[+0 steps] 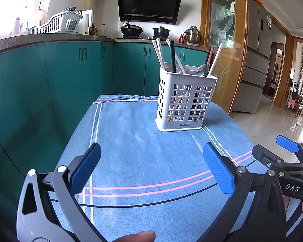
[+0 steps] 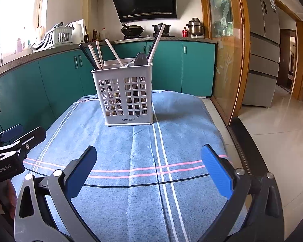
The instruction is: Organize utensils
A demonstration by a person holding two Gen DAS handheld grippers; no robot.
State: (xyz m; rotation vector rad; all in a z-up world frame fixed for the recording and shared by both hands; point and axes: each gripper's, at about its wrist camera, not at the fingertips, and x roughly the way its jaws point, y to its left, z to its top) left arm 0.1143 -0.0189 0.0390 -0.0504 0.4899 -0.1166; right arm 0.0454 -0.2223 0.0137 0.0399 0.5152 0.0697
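"LONG", in dark blue, followed by a blurred unreadable part, printed low on the front of the white utensil holder (image 1: 184,100), just above its base; same mark on it in the right wrist view (image 2: 124,96). "DAS" in white on the black body of the right gripper (image 1: 286,157), seen from the left wrist camera. "GenRobot.AI" in white on the black body of the left gripper (image 2: 12,139), seen from the right wrist camera. Blue digits on the range hood (image 1: 149,5) and a sticker on the fridge (image 2: 264,46): too small to read.
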